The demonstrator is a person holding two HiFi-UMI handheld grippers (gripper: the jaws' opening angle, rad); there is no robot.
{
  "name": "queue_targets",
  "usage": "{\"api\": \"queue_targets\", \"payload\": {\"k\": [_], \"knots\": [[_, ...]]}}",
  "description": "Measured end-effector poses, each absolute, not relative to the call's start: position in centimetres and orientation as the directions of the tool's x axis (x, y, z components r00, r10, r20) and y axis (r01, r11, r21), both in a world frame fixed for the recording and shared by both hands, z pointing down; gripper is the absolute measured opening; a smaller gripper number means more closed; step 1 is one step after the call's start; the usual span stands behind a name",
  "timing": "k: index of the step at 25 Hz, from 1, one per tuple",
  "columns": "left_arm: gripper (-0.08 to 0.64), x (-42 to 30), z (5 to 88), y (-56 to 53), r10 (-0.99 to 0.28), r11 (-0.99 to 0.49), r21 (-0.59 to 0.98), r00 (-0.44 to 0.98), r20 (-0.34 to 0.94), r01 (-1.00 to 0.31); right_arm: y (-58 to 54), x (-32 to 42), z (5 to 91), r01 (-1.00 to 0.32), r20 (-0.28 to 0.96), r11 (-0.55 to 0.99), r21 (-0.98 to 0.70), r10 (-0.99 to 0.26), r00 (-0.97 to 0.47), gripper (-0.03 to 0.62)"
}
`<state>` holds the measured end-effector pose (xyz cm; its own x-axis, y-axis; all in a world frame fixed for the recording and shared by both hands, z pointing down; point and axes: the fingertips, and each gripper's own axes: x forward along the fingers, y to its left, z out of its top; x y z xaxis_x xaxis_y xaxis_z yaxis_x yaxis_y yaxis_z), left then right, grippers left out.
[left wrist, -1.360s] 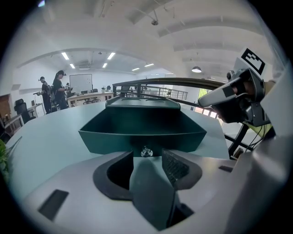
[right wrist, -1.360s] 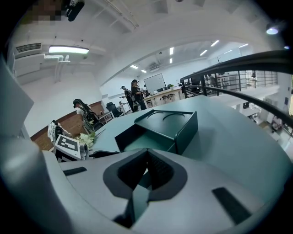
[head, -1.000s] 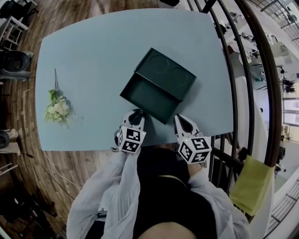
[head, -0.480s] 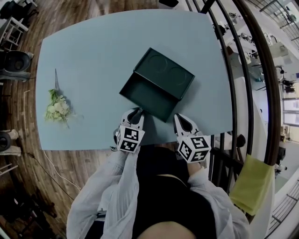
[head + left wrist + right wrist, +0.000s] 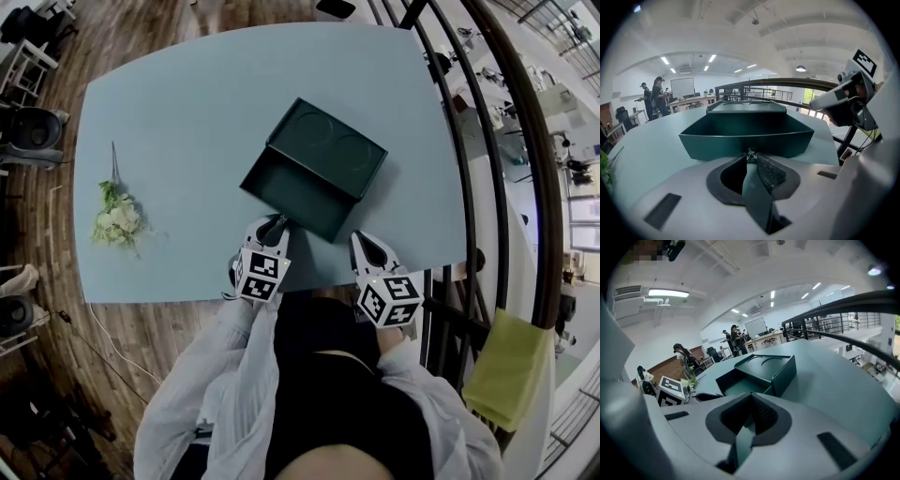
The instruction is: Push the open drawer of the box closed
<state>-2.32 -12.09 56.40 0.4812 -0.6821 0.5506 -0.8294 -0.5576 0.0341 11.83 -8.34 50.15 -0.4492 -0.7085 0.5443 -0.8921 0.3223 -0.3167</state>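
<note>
A dark green box (image 5: 330,148) sits mid-table with its drawer (image 5: 292,199) pulled out toward me. In the left gripper view the drawer front (image 5: 745,139) fills the middle, with a small metal knob (image 5: 750,155) at its lower edge. My left gripper (image 5: 275,226) is at that front, its tips closed on the knob. My right gripper (image 5: 367,247) hovers just off the drawer's near right corner, shut and holding nothing. From the right gripper view the box (image 5: 772,363) and the drawer (image 5: 737,384) lie ahead and to the left.
A bunch of white flowers (image 5: 117,217) lies on the light blue table (image 5: 187,112) at the left. A black curved railing (image 5: 489,187) runs close along the table's right side, with a yellow cloth (image 5: 503,370) beyond it. People stand far off in the room.
My left gripper and the drawer front have edged slightly away from me toward the box. The right gripper has hardly moved.
</note>
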Motion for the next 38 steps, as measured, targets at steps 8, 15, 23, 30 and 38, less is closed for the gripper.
{"api": "queue_targets", "payload": {"k": [8,15,23,30,38], "knots": [[0.078,-1.8,56.5,-13.1,-0.678,-0.562,0.038,0.487,0.55,-0.826,-9.1,11.8,50.2,-0.889,0.547,0.329,-0.32,-0.702,-0.456,0.009],[0.078,-1.3,56.8,-13.8,-0.668,-0.577,0.042,0.5,0.551,-0.816,-9.7,11.9,50.6,-0.889,0.553,0.327,-0.321,-0.697,-0.456,0.009],[0.078,-1.1,56.7,-14.6,-0.658,-0.587,0.054,0.514,0.551,-0.808,-10.7,11.8,50.7,-0.892,0.562,0.322,-0.318,-0.694,-0.451,0.009],[0.078,-0.4,56.6,-15.6,-0.652,-0.596,0.055,0.523,0.549,-0.801,-11.2,12.2,50.9,-0.895,0.567,0.31,-0.321,-0.694,-0.444,0.009],[0.078,0.3,56.4,-16.5,-0.645,-0.603,0.065,0.534,0.547,-0.795,-11.8,12.9,50.9,-0.899,0.571,0.293,-0.325,-0.697,-0.434,0.009]]}}
